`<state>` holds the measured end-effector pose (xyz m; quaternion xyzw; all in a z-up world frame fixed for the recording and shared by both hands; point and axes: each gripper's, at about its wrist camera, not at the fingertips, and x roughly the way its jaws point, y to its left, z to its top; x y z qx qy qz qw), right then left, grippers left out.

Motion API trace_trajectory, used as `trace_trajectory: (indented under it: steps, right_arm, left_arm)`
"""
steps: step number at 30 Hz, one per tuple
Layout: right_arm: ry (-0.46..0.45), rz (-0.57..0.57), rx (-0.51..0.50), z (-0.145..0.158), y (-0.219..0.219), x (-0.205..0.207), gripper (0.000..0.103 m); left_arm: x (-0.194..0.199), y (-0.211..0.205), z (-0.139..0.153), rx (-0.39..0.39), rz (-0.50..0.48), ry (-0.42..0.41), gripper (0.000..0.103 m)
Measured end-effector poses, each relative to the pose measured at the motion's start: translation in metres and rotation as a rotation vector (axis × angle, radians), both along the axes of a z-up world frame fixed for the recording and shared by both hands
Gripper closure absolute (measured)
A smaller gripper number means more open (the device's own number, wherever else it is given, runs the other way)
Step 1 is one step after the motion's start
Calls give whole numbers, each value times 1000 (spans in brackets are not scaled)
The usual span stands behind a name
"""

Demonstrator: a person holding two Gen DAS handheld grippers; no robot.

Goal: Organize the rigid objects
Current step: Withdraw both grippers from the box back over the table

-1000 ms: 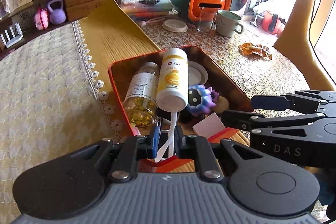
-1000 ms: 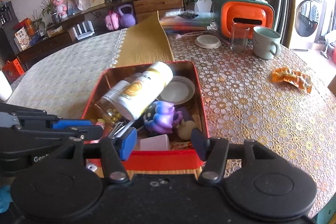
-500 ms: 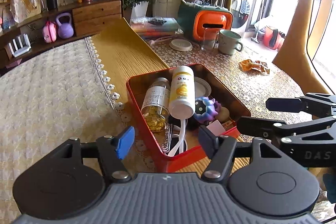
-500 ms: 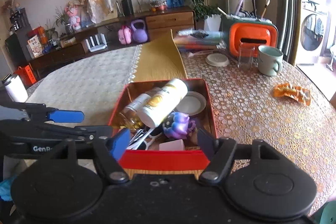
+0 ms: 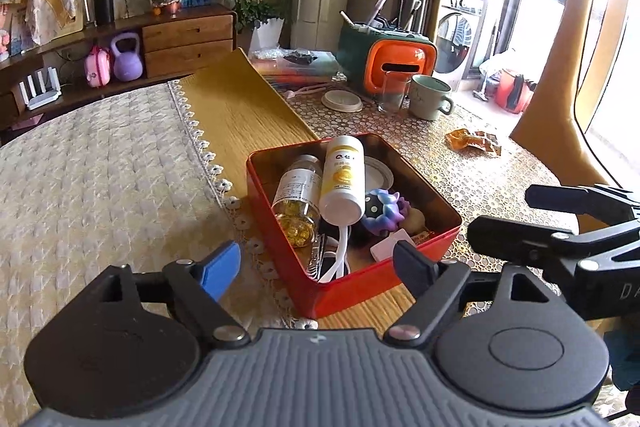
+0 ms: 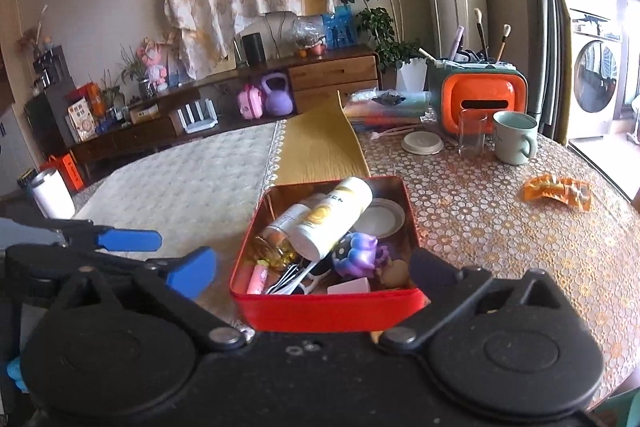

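Jaws of the left gripper (image 5: 316,263) and right gripper (image 6: 314,273) stand wide apart, empty, just short of the red tin (image 6: 328,311). It already holds a white bottle (image 5: 342,183), capsule bottle (image 5: 298,201) and purple toy (image 6: 360,253), so sorting looks nearly finished. Farther along the lace-covered surface (image 6: 500,219) stand a mug (image 6: 514,137) and orange organizer (image 6: 482,95).

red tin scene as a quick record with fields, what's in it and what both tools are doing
container: red tin on the table
contents: white bottle lying across capsule bottle, purple toy, round lid, pink tube
left tool: open, empty, short of the tin
right tool: open, empty, short of the tin
nearby: mug, glass
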<state>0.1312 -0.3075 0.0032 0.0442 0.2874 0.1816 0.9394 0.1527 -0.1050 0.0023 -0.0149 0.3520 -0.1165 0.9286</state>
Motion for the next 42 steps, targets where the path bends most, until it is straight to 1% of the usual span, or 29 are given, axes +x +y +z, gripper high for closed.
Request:
trace_trajectory:
  steps: [3,7,11,14,18,23,25,27,30,35,42]
  right_arm:
    - [0,-18,8,-2,-2,-3,0]
    - [-1,-32,20,-4,-3,-9,0]
    - [-9,-38,22,-4,-4,-12,0]
    - [-13,-41,22,-4,-5,-15,0]
    - [-25,-41,5,-4,-4,-18,0]
    - [-30,-36,3,-2,0,-21,0]
    - [-33,-35,2,-3,0,-22,0]
    - [-33,-35,3,-3,-1,-22,0]
    - [-28,-42,9,-3,-2,-22,0]
    - [-23,-45,9,-4,-3,-23,0]
    - [-17,-45,13,-4,-3,-22,0]
  left_arm:
    - [-3,2,0,-23,3,11,18]
    - [-6,3,0,-25,7,11,18]
    - [-9,4,1,-33,25,-9,4]
    - [-12,4,2,-31,29,-24,0]
    - [-13,1,2,-23,15,-33,0]
    - [-18,-7,3,44,16,-63,0]
    - [-21,-9,4,59,11,-76,0]
    - [-21,-9,5,57,9,-72,0]
    - [-20,-6,5,34,0,-59,0]
    - [-21,-8,4,49,-6,-65,0]
    - [-20,-5,3,40,-11,-52,0]
